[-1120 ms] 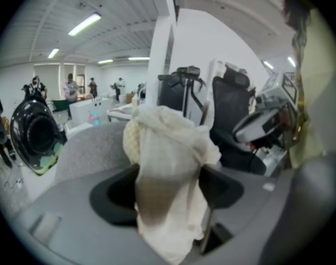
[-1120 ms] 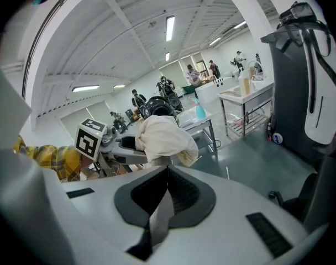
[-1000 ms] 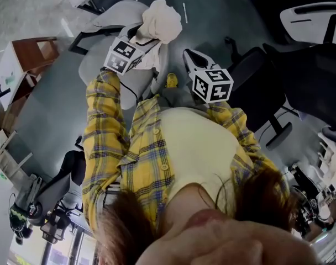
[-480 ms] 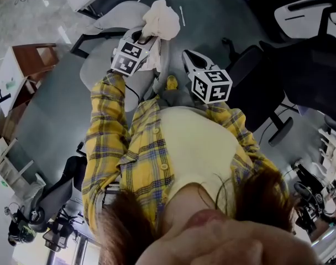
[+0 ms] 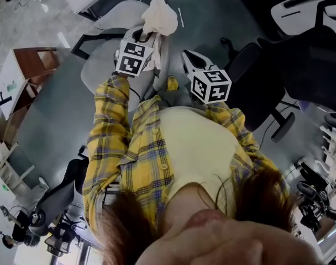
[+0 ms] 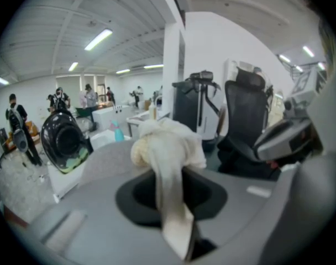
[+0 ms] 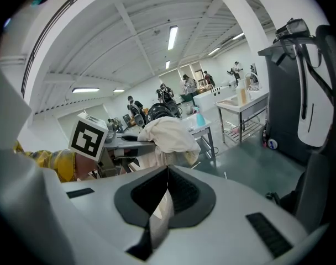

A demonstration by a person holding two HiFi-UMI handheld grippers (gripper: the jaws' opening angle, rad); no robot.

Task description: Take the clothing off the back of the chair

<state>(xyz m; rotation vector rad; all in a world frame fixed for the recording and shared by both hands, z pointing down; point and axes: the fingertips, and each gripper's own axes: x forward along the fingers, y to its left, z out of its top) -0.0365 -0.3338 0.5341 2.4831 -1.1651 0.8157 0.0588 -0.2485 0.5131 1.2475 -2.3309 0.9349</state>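
Head view: at top centre, the left gripper [image 5: 146, 37] has hold of the crumpled cream cloth garment [image 5: 160, 16], which is bunched on the light grey office chair [image 5: 101, 65]. The right gripper [image 5: 188, 58] hangs just right of it, apart from it.

Left gripper view: the jaws have just been closing and pinch a strip of the garment at lower centre.

Right gripper view: the jaws are together, apparently on nothing.

The grasp looks made, but lifting the garment clear remains.

The cream clothing [image 5: 159, 16] lies bunched atop the back of the grey chair [image 5: 101, 65].
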